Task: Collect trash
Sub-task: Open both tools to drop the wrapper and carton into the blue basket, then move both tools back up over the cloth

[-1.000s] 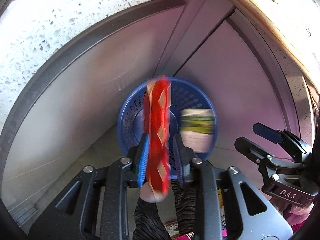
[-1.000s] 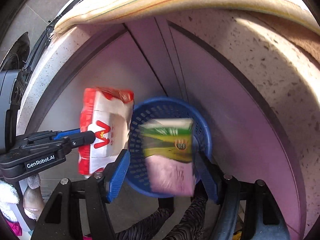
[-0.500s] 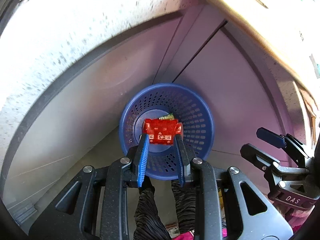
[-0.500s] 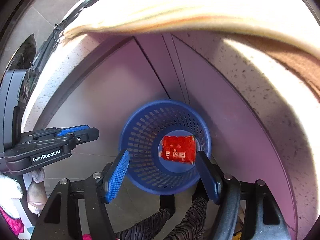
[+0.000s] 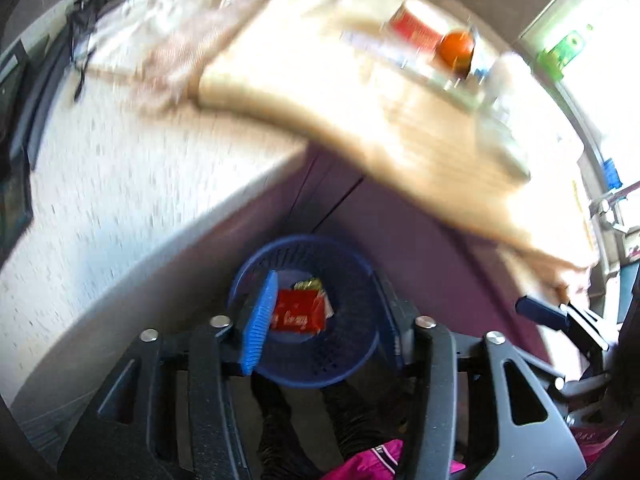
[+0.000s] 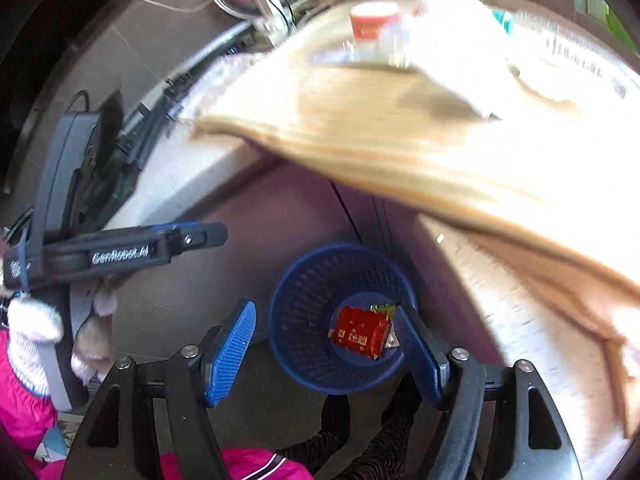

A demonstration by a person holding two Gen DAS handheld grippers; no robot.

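Two wrappers sit in the blue basket (image 5: 306,312), so both drops look done.

Left wrist view: your left hand-held gripper (image 5: 320,320) points down at the basket, jaws opening, nothing between them. The red wrapper (image 5: 298,315) lies flat on the basket floor, with a green-and-yellow wrapper (image 5: 308,283) partly tucked under its far edge. The basket stands on the floor against the purple cabinet front, below the speckled surface (image 5: 120,184), probably so trash can drop straight off the edge. Above the basket, a beige cloth (image 5: 360,120) overhangs the surface edge; a red can (image 5: 414,30) and an orange fruit (image 5: 456,49) sit on it, blurred. Print on the red wrapper is too small to read.

Right wrist view: your right hand-held gripper (image 6: 326,346) is wide open and empty, straddling the basket (image 6: 304,320) in the frame but well above it. Red wrapper (image 6: 360,332) on the basket floor, white marks unreadable; the green one (image 6: 384,309) pokes out behind it. Left of the basket, the other hand-held gripper (image 6: 132,248) carries the lettering "GenRobot.AI", held in a white-gloved hand (image 6: 36,320). Above the basket on the cloth, a red-and-white cup (image 6: 374,24) and a crumpled white tissue (image 6: 456,48) look like the next trash candidates.
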